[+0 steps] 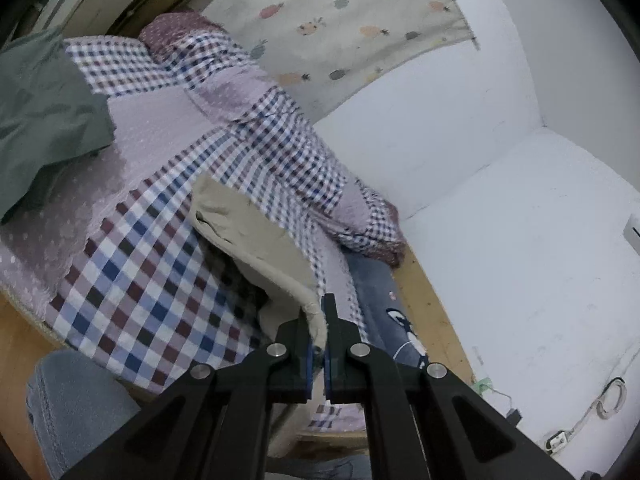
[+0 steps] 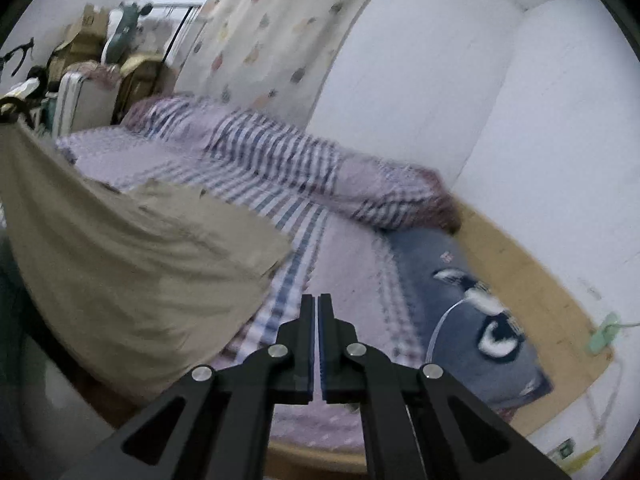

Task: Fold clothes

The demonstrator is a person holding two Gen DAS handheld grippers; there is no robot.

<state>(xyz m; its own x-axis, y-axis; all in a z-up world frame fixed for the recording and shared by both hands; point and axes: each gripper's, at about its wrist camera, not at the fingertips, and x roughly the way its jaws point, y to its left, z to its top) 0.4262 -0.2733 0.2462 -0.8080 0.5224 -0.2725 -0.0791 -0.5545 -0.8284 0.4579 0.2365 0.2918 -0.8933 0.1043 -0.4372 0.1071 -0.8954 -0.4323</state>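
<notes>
Left hand-held gripper (image 1: 318,320) pinches the beige garment's (image 1: 256,236) edge above the bed (image 1: 132,280) mid-fold, while the right hand-held gripper (image 2: 318,316), pressed together empty, probably must take another edge.

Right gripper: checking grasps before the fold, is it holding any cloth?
No, the right gripper has its fingers closed together on nothing, with the beige garment lying apart.

One beige garment (image 1: 256,240), one green garment (image 1: 44,112), one checked bedspread (image 1: 132,280), one navy cushion (image 2: 480,320), two tongs (image 1: 316,312) (image 2: 316,304).
</notes>
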